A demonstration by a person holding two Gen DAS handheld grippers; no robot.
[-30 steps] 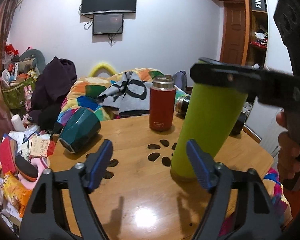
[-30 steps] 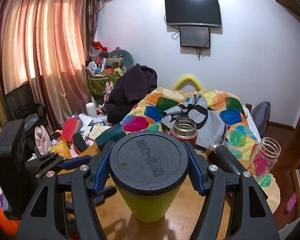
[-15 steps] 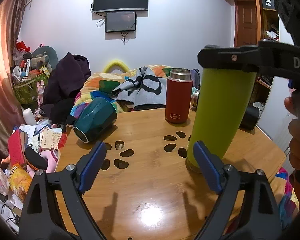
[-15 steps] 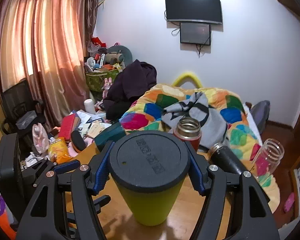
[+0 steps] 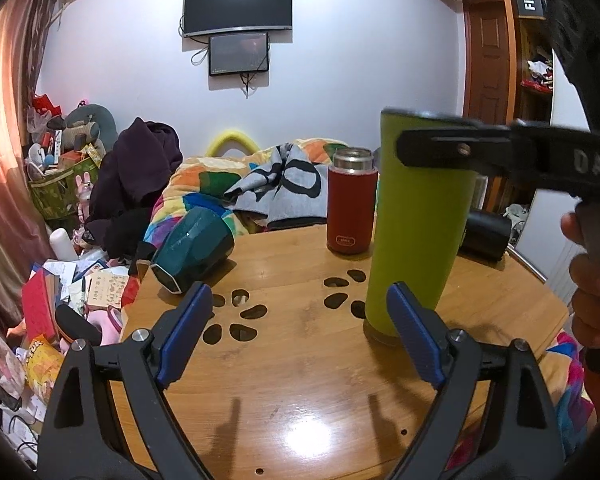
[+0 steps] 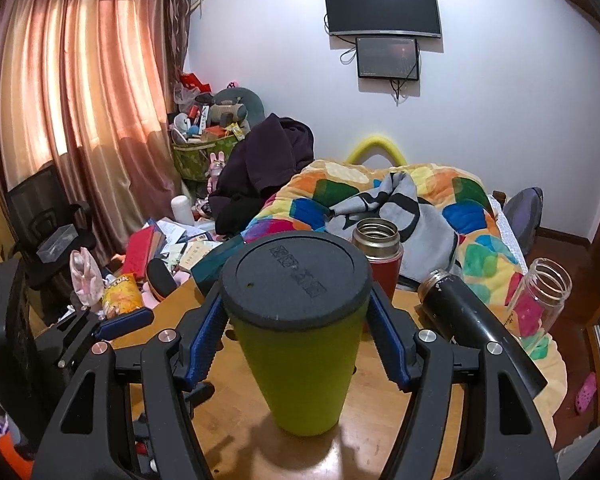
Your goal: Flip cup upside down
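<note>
Cup (image 6: 300, 360) stands between right gripper (image 6: 296, 340) jaws, clamped near its top.

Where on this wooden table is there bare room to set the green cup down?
The near part of the round wooden table is bare, between the cut-out holes and the open left gripper. The far right is crowded: tall lime-green cup in the right gripper, red steel flask, black flask lying down. The teal faceted cup lies at the far left edge.
</note>
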